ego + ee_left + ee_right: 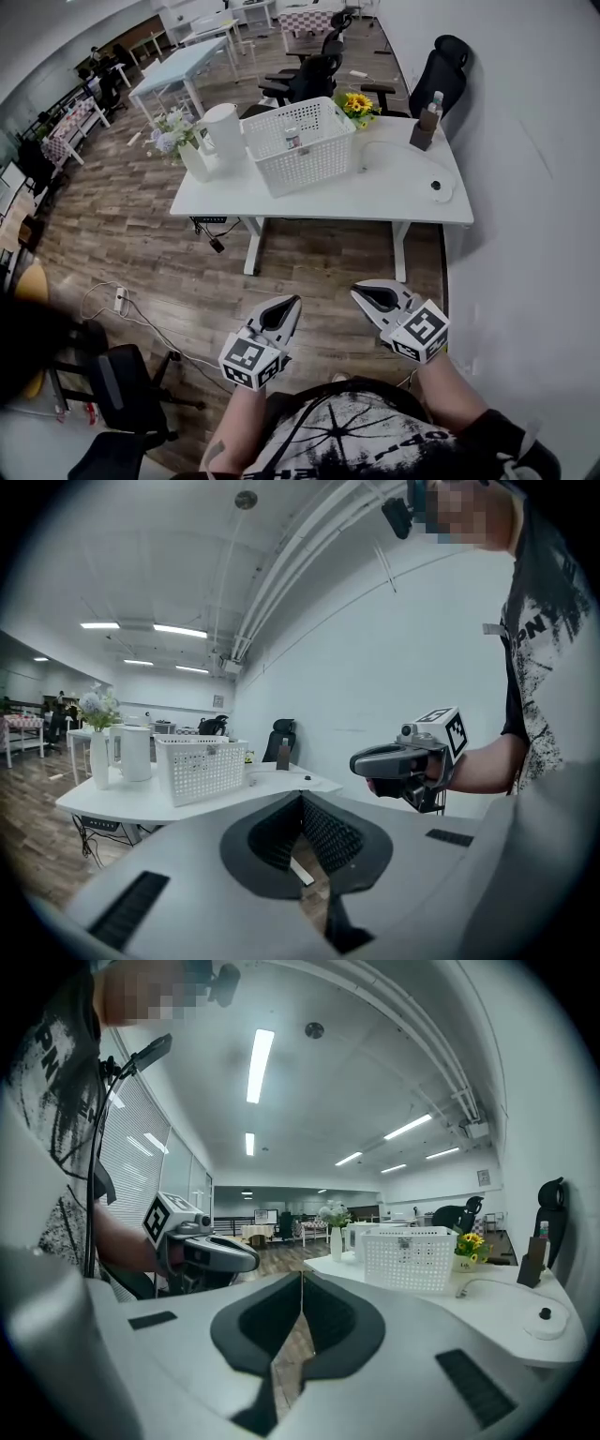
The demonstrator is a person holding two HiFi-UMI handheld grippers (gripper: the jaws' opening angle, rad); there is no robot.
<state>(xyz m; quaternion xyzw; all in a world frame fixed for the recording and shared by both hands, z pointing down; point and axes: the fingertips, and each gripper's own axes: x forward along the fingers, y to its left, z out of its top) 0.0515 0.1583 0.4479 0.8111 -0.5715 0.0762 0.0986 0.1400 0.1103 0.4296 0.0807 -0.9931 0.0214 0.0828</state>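
One left gripper [291, 304], one right gripper [360, 293], one basket [300, 145], one table [375, 192].

My left gripper [289, 307] and right gripper [366, 296] are smooth matt grey plastic, and their black pads [328, 836] look ribbed, rubbery I think. The table [375, 192] is smooth matt white. On it stand a perforated white plastic basket [300, 145] and a smooth white jug [223, 129]. Under it lies a wood-grain plank floor [141, 234].
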